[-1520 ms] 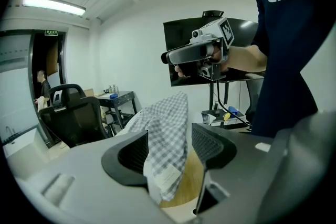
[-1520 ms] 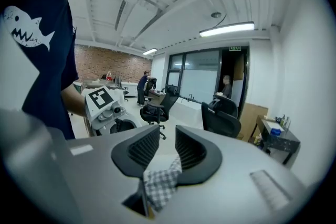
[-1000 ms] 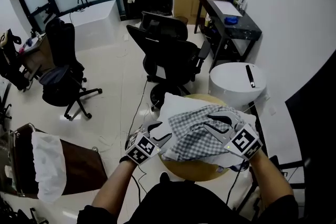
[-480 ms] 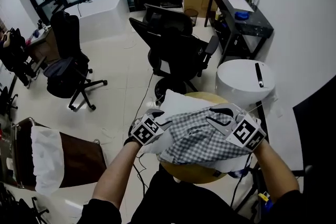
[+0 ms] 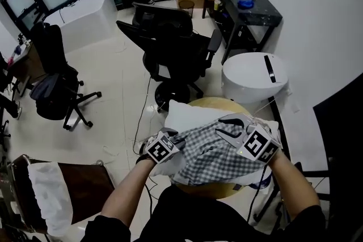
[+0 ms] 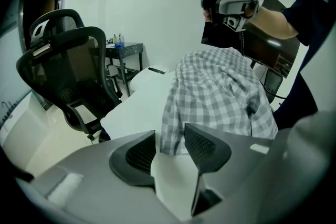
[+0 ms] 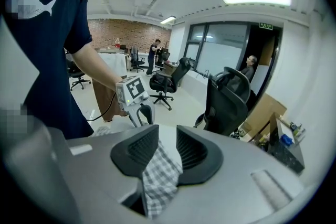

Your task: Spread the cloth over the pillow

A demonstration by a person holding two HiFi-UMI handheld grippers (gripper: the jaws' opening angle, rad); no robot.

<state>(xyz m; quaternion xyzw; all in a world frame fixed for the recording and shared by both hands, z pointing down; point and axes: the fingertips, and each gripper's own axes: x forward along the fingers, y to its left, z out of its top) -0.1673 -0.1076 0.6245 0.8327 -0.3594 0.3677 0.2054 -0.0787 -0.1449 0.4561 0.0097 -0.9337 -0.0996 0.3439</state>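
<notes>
Checked grey-and-white cloth (image 5: pixel 212 147) lies bunched over the near part of the white pillow (image 5: pixel 184 117), which rests on a round table (image 5: pixel 215 102) just ahead of both grippers. We have the right gripper (image 7: pixel 167 138) closed on a gathered edge of the cloth, with a fold hanging down between its pads. Our left gripper (image 6: pixel 170 140) has just been closing, but its jaws stand apart. The cloth's near corner and some bare pillow sit in the gap, and neither pad clearly presses on them. Ahead and to the left of that gripper the pillow is uncovered. We judge this step to be taking a second hold before spreading. Next, the left jaws probably need to pinch the cloth alone, not the pillow. Both grippers would then draw apart and forward to flatten it.
</notes>
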